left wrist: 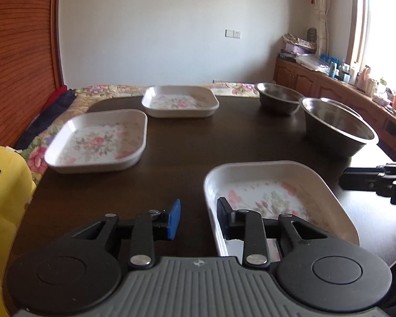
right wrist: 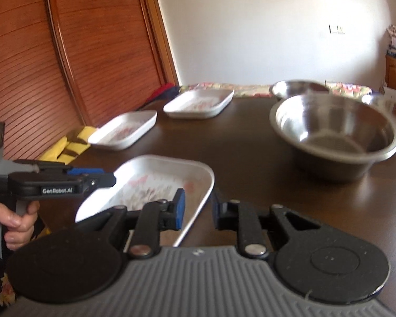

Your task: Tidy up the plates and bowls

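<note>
White plates and shiny bowls on a dark counter

White with pink flowers, the near plate [left wrist: 274, 198] sits on the dark brown counter [left wrist: 187, 153], close to the front edge. In the left wrist view it is at about 4 o'clock.

The left hand-held gripper [left wrist: 198, 218] is spread wide. Its right finger sits over the inside of the near plate and its blue left finger sits outside, so the plate's left rim is between them. I cannot tell if they touch the rim.

The right hand-held gripper [right wrist: 196, 208] is spread wide too. The right rim of the same plate is between its fingers. A hand [right wrist: 12, 222] holds the handle of the left hand-held gripper at 9 o'clock in the right wrist view.

A second flower plate [left wrist: 97, 141] lies at 10 o'clock and a third plate [left wrist: 180, 101] at 12 o'clock, both apart from the near one.

A big metal bowl [left wrist: 335, 128] stands at 2 o'clock. A smaller metal bowl [left wrist: 278, 97] stands just behind it.

A yellow chair [left wrist: 5, 192] is at the counter's left side. A flowery cloth [left wrist: 105, 89] lies past the far edge.
</note>
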Demonstrator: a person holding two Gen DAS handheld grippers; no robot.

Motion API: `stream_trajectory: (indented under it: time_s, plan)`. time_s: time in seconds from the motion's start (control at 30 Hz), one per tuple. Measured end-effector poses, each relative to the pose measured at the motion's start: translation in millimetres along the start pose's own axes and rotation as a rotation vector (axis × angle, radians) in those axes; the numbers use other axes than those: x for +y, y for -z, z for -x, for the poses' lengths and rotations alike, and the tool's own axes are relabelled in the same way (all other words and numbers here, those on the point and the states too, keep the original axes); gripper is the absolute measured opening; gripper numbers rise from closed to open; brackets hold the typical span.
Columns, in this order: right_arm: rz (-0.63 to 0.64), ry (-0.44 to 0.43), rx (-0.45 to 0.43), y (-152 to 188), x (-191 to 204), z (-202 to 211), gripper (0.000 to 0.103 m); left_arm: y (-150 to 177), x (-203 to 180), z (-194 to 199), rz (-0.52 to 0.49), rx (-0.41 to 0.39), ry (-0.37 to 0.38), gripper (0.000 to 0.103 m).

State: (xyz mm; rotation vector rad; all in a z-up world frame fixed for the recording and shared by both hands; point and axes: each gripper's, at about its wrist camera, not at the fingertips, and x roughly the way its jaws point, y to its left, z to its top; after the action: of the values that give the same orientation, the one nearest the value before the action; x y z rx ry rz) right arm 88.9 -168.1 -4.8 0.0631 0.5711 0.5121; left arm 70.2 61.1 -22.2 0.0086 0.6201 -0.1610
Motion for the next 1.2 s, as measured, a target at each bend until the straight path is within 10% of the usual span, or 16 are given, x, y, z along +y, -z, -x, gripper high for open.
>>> stream_trajectory:
  time_s: [0.57,0.7,1.2]
  plan:
    - [0.151,-0.091,0.004,-56.3,26.8,-57.2,0.023,-45.2,53.4,-14.5,0.026,-0.071,-0.070,0.052]
    - [0.174,-0.115,0.022,-65.1,41.0,-75.1,0.041,-52.3,72.2,-19.7,0.028,-0.083,-0.084,0.054]
    - [0.209,-0.141,0.111,-85.5,76.0,-128.1,0.049,-68.9,139.1,-43.5,0.056,-0.082,-0.123,0.069]
